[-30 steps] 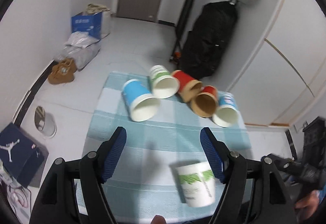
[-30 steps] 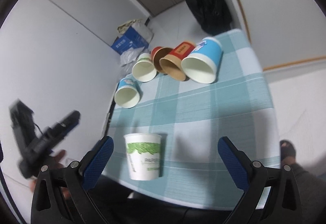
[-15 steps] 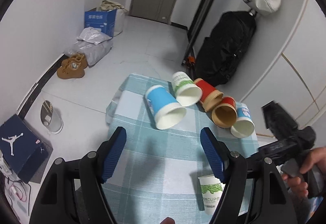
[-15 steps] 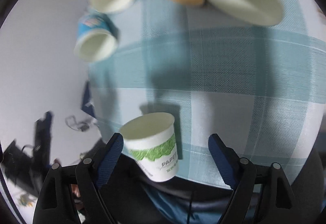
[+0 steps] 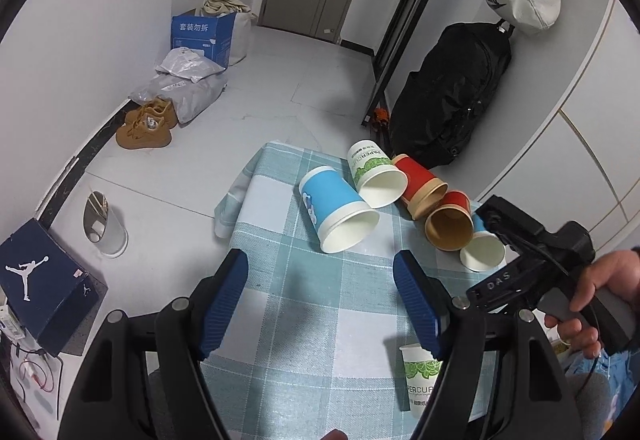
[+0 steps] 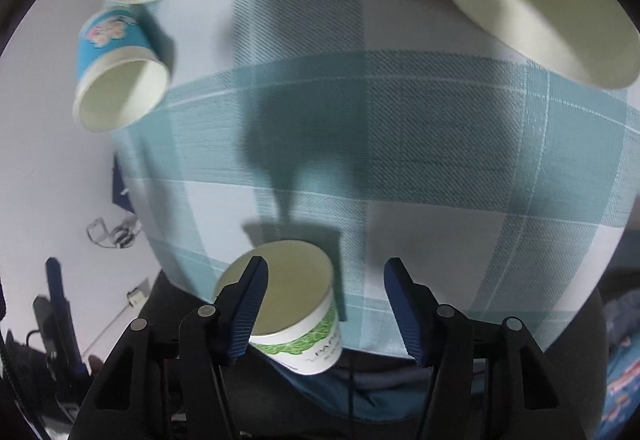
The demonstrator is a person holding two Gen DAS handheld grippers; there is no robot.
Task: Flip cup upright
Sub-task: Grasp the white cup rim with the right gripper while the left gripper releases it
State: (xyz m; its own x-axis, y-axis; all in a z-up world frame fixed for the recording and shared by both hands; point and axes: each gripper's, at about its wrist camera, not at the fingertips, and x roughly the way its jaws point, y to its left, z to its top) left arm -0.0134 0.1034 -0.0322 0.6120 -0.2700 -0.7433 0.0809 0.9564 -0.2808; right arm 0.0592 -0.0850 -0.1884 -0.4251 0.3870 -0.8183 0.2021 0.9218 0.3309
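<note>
Both grippers' fingers apart, empty. Your right gripper point(image 6: 324, 304) hangs over the upright green cup point(image 6: 294, 316); descending could topple it.

A table point(image 5: 304, 320) draped in teal-checked cloth carried one upright green-print cup point(image 5: 418, 372) (near edge) and five toppled cups point(image 5: 340, 216).

We count six paper cups on the counter point(image 5: 304, 304): five lying on their sides and one standing upright point(image 5: 418, 376). By colour, two are blue point(image 5: 332, 208), two green-and-white point(image 5: 370, 168) and two red point(image 5: 418, 180).
</note>
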